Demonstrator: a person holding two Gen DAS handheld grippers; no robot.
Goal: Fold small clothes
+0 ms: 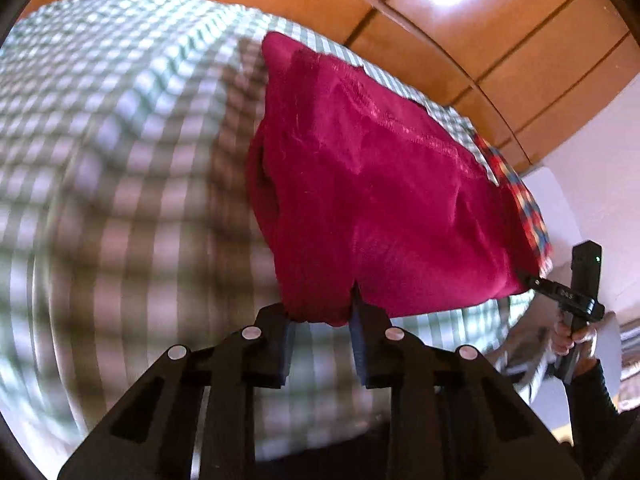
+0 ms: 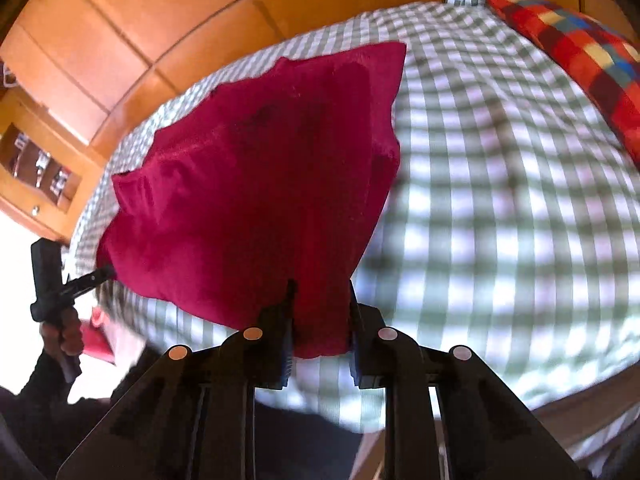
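I see open checked bedcover (image 2: 500,184) right of the red garment (image 2: 260,184); a multicoloured pillow (image 2: 576,48) blocks the far corner.

No text, label, brand or number can be read in either view. Faint pale marks stand on the black arm of the right tongs (image 1: 528,278), at four o'clock in the left view, too small to read.

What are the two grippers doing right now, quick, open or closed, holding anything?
Left gripper: closed on one near corner of the red garment.
Right gripper: closed on the other near corner of the red garment.
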